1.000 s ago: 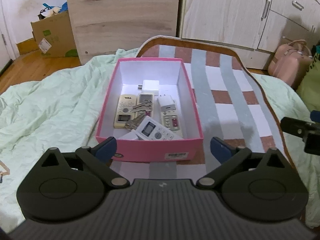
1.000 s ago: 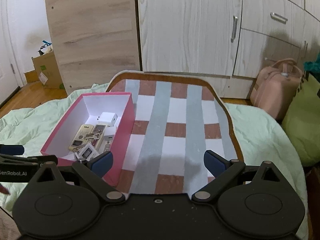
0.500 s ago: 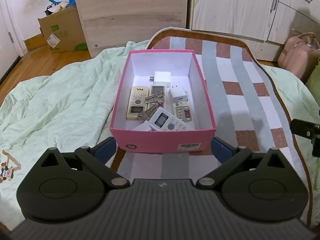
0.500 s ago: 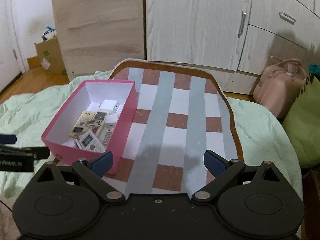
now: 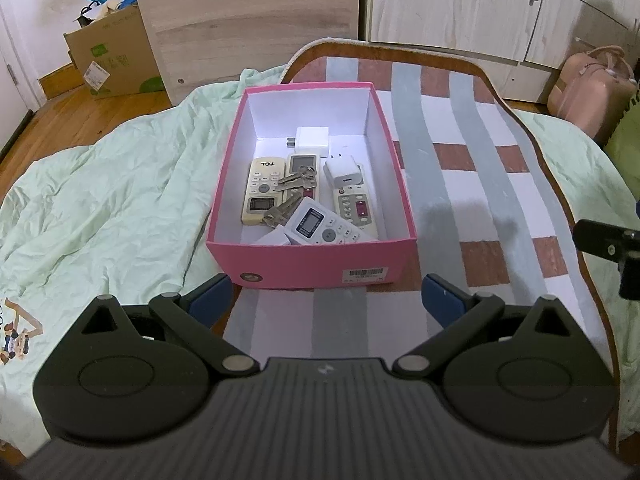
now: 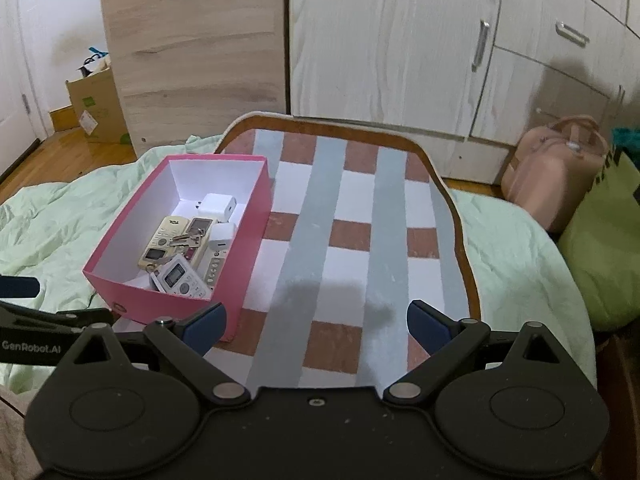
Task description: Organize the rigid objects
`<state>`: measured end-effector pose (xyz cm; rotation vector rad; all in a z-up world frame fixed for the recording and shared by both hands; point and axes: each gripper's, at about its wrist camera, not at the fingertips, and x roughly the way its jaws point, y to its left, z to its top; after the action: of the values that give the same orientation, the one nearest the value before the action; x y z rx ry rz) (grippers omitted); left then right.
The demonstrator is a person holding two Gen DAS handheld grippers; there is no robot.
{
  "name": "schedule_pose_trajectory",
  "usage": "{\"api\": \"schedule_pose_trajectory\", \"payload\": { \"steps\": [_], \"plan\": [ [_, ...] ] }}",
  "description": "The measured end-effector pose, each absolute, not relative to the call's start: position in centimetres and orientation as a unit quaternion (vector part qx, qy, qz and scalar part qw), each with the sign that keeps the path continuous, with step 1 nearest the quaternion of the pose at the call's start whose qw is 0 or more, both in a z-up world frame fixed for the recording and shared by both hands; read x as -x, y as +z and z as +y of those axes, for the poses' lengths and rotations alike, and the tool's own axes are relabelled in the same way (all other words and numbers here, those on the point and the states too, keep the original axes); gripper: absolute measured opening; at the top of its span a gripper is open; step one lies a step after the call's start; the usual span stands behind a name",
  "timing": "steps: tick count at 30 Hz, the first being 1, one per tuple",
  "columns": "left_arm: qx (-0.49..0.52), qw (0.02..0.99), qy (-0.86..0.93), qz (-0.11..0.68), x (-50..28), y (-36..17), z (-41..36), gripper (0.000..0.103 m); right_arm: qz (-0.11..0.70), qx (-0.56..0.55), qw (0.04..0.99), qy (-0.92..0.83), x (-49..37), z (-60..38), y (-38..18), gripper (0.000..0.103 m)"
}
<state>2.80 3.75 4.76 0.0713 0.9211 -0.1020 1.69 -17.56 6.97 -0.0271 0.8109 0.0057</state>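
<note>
Tongs first: the left tongs (image 5: 325, 294) and right tongs (image 6: 316, 322) both gape wide, holding nothing, above a checked mat (image 6: 352, 216) on the bed. Just beyond the left pair sits a pink box (image 5: 312, 266) holding remotes (image 5: 264, 190), keys (image 5: 298, 180) and white chargers (image 5: 313, 141). Farther off stand wardrobes (image 6: 384, 40).

this is a bedroom in a home. a crumpled pale green bed sheet (image 5: 100, 200) covers a bed, and a striped mat with brown, grey and white squares (image 6: 360, 240) lies on top of it. tall pale wooden cupboards with metal handles (image 6: 400, 40) stand behind. the floor is shiny brown wood (image 5: 72, 120). a brown cardboard box (image 5: 112, 56) and a pink bag (image 6: 556, 172) sit on the floor.
</note>
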Motion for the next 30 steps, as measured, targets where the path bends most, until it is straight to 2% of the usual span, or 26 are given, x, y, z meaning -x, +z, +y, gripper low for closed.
{"api": "schedule_pose_trajectory", "payload": {
  "steps": [30],
  "plan": [
    [-0.038, 0.881, -0.034, 0.471, -3.5, 4.1, 3.8, 0.102, 0.401, 0.008, 0.916, -0.010, -1.6, -18.2, 6.7, 0.098]
  ]
}}
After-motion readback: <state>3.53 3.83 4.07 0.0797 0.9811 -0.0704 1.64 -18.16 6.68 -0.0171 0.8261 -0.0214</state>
